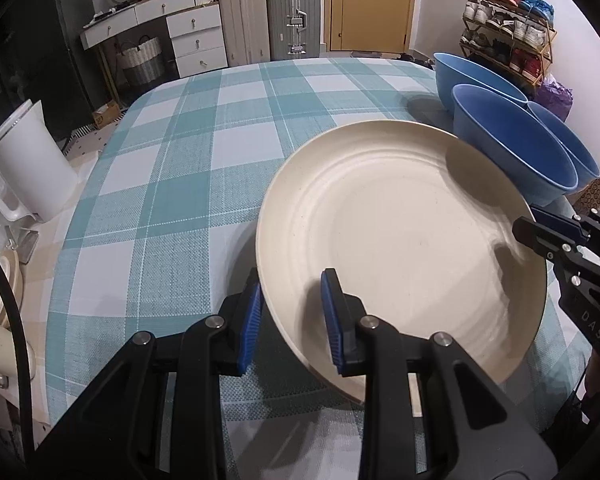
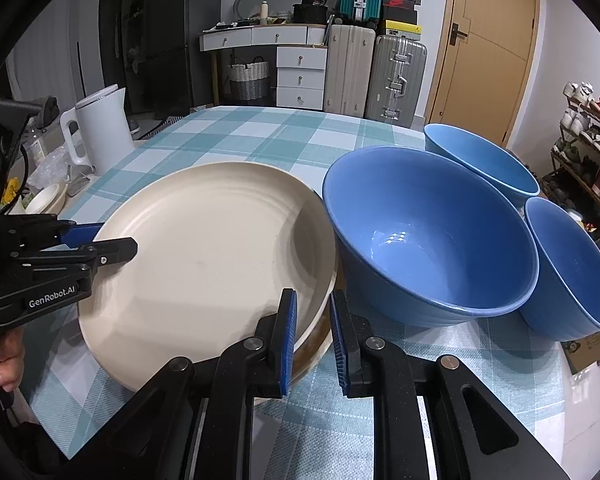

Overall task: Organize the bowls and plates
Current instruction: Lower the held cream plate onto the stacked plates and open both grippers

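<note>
- Left tool (image 1: 292, 312) clamping near-left rim of cream plate (image 1: 400, 240), one pad under the rim, one on the inside face; jaws narrow.
- Right tool (image 2: 313, 332) clamping the plate's opposite rim, the side next to the bowls; jaws narrow, one pad inside, one outside.
- Plate sitting tilted, both tools gripping it at once; sitting over the checked cloth (image 1: 180, 160) on the desk. Brownish edge showing just below its rim in the right wrist view; can't tell whether second plate or shadow.
- Three blue bowls (image 2: 428, 240) clustering on the desk's right side, upright, empty; nearest one touching or just beside the plate's rim, can't tell which.
- Other two bowls standing behind and right of it, close together.
- White kettle (image 2: 104, 128) standing at the desk's left edge, well apart from the plate.
- Person's fingers (image 2: 4, 356) wrapping the left tool's handle, showing at left edge of right wrist view.
- Suitcases, drawers, door, shoe rack filling the background.
</note>
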Motion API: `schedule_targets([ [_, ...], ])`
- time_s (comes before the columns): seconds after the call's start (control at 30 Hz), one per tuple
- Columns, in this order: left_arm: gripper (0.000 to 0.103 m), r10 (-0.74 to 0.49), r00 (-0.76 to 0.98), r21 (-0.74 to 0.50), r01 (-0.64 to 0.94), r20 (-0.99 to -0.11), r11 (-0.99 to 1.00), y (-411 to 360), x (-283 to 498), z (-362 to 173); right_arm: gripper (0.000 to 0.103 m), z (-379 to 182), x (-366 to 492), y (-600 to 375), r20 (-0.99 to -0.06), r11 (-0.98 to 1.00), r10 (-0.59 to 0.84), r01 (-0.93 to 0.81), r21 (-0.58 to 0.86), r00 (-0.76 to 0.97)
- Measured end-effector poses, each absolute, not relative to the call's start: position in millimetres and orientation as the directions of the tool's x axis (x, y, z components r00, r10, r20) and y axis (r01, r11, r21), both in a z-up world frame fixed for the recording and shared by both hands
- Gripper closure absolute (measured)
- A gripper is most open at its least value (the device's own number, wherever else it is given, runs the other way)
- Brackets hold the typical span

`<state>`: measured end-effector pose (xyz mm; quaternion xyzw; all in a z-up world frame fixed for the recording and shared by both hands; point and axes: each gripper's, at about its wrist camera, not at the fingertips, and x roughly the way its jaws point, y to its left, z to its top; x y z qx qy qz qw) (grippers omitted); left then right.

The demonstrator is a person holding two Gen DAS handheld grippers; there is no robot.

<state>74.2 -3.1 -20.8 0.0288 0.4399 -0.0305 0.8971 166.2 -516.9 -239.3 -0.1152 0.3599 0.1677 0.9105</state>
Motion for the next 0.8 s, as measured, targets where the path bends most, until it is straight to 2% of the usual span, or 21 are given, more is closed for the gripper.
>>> schedule_targets([
  [0.67, 0.078, 0.009, 0.623, 0.088, 0.096, -0.782, 0.992, -15.8, 74.8, -28.0, 0.086, -255.3, 161.5, -511.2, -0.685, 0.915, 0.155, -0.365, -0.172, 0.712],
  [0.73, 0.077, 0.035, 0.630, 0.120, 0.093, -0.776, 0.988, -20.1, 74.0, -29.4, 0.086, -255.8, 158.5, -507.7, -0.684, 0.902, 0.205, -0.406, -0.145, 0.700],
  [0.8, 0.077, 0.033, 0.629, 0.117, 0.093, -0.777, 0.989, -19.7, 74.7, -30.1, 0.086, -256.3, 154.5, -500.3, -0.675, 0.891, 0.197, -0.417, -0.179, 0.711],
])
